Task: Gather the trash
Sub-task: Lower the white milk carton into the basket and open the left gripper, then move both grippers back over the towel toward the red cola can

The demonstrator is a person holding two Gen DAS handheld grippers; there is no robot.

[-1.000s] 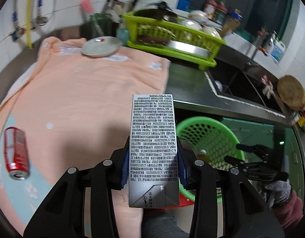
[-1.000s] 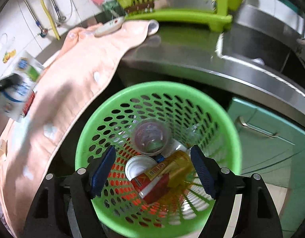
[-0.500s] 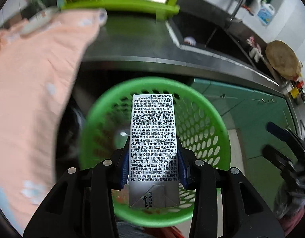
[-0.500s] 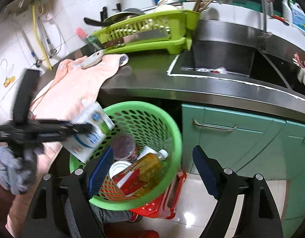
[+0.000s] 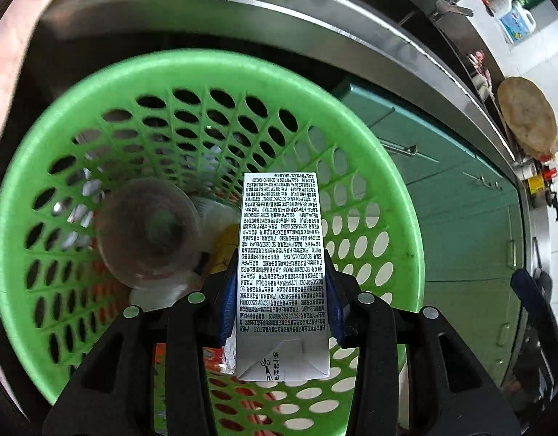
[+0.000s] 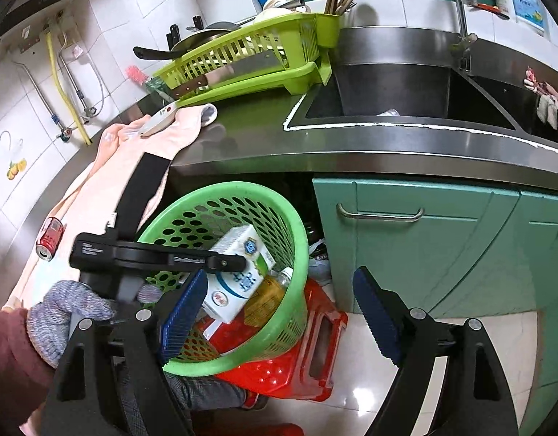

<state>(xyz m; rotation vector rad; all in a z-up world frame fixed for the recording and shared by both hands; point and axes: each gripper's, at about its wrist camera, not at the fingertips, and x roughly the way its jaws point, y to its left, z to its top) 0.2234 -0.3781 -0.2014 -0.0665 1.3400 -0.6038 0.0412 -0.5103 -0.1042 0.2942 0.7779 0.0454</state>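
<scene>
The left gripper (image 5: 280, 287) fingers clench a milk carton (image 5: 282, 265), held inside the mouth of the green perforated basket (image 5: 399, 218) above a clear plastic cup (image 5: 148, 232). The right gripper (image 6: 279, 312) fingers are spread, holding nothing. Farther off, a red soda can (image 6: 50, 238) lies on the table's peach towel (image 6: 108, 181)

Black hand-held gripper (image 6: 279, 312), blue ribbed pads (image 6: 375, 312)

Even indoor light, fisheye-warped edges, slight blur.
</scene>
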